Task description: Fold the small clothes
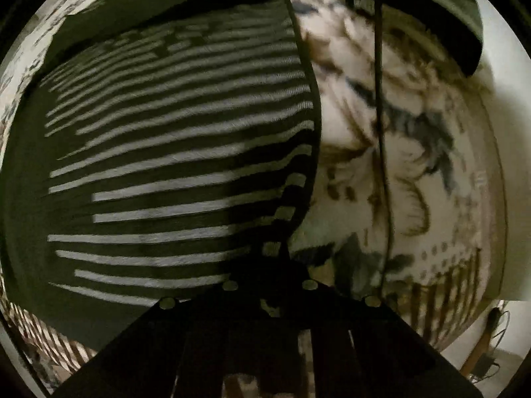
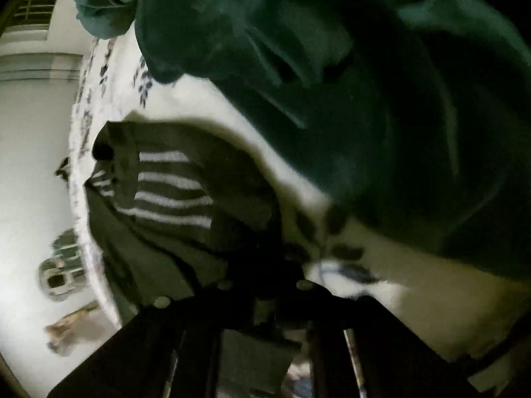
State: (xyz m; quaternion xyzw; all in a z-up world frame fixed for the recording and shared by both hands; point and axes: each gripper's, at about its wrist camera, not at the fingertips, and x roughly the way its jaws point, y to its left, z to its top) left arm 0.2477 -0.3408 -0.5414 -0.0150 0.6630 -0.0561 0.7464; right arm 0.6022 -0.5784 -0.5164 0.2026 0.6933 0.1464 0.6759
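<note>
Striped dark knit garment [image 1: 172, 165] lies flat on a floral-print sheet [image 1: 415, 165], filling the left of the left wrist view. Left hand-held gripper [image 1: 270, 265] is closed, pinching the garment's near right edge. Right hand-held gripper [image 2: 265, 275] is closed on a near fold of the same garment [image 2: 172, 195]. Only the right view shows a dark green cloth [image 2: 365, 99] far right.
</note>
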